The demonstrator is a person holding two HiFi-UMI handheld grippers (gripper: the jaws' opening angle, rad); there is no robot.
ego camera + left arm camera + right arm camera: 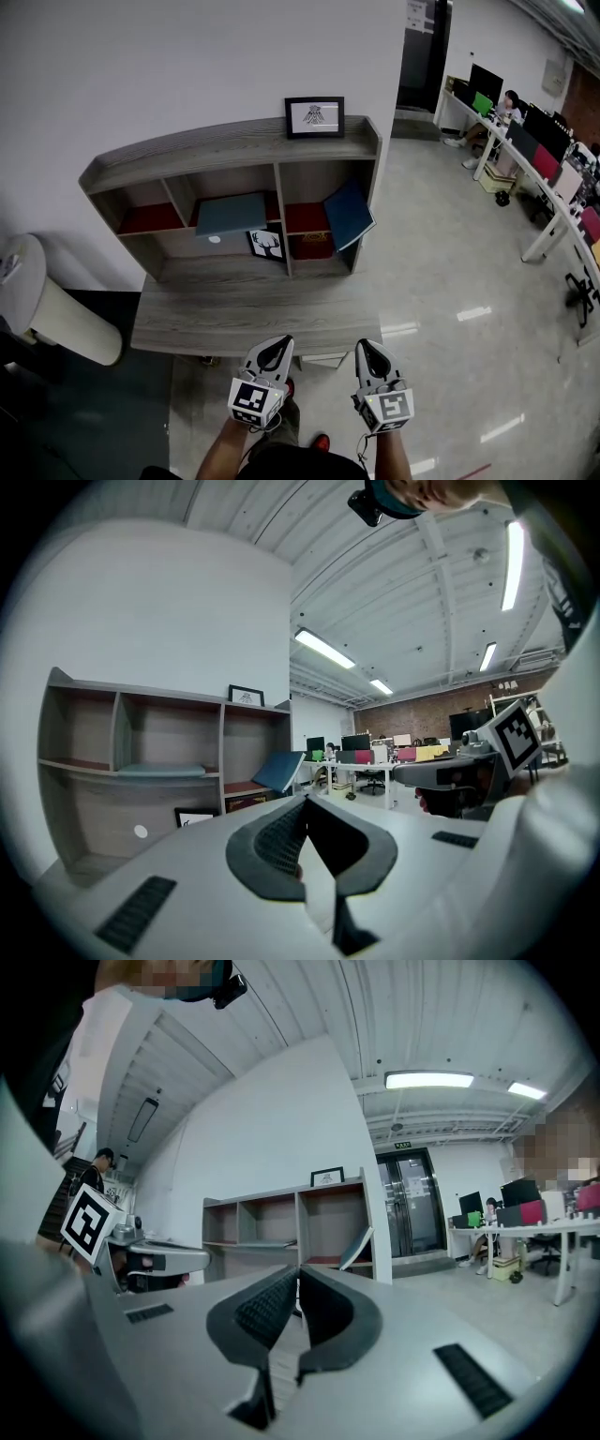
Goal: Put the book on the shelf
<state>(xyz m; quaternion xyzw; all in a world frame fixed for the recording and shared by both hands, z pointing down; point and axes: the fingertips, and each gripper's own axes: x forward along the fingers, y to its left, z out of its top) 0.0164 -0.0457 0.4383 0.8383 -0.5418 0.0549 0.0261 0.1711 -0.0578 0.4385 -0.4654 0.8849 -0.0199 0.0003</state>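
Observation:
A dark blue book leans tilted in the right compartment of the grey wooden shelf. A grey-blue book lies flat in the middle compartment. Both grippers hover side by side at the near edge of the desk top, well short of the shelf. My left gripper is shut with nothing in it, and so is my right gripper. In the left gripper view the jaws meet, with the leaning book beyond. The right gripper view shows the closed jaws and the same book far ahead.
A framed picture stands on top of the shelf, and a small deer picture leans under the middle compartment. A white cylinder sits at the left. Office desks with a seated person line the right wall.

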